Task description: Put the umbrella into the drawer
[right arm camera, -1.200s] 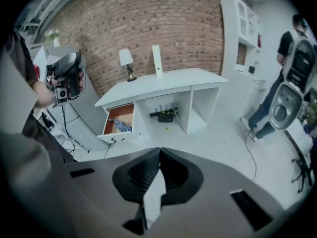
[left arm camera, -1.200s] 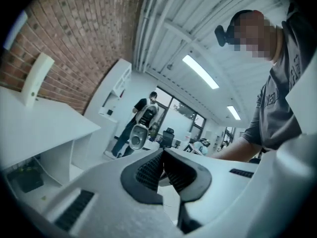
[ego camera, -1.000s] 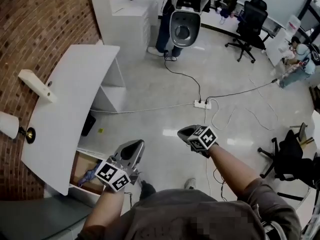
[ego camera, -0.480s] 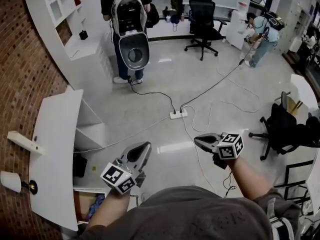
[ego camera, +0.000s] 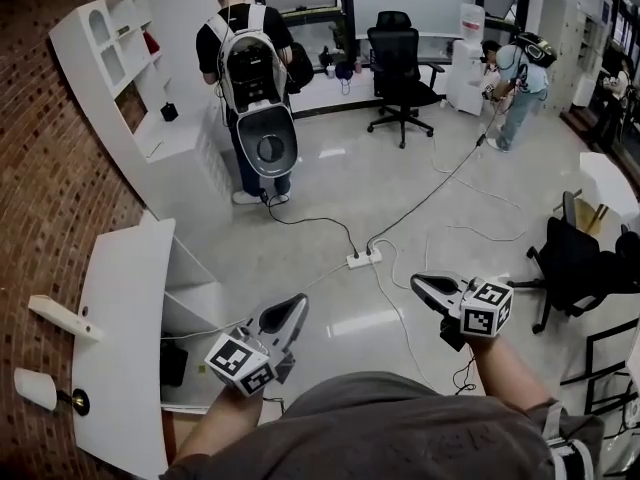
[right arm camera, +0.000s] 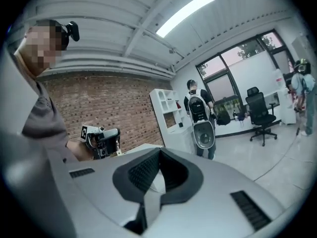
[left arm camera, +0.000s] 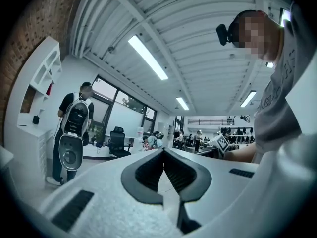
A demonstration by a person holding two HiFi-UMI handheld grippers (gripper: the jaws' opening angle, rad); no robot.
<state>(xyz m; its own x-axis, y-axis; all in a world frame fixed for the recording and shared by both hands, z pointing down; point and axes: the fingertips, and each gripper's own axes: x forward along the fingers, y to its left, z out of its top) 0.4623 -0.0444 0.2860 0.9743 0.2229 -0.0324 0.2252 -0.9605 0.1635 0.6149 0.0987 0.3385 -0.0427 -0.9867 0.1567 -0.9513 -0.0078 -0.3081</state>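
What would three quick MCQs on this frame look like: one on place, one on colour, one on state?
1. Where does the power strip lie?
A. on a shelf
B. on the floor, out in the open room
C. in a drawer

2. What colour is the office chair at the far side of the room?
A. white
B. red
C. black

3. How do the jaws of the right gripper stand?
A. shut, with nothing between them
B. wide apart
C. shut on an umbrella

Answers: 1 B, as the head view shows it lying on the pale floor; 2 C, as its seat and back are black; 3 A, as the right gripper view shows the tips meeting with nothing between them.
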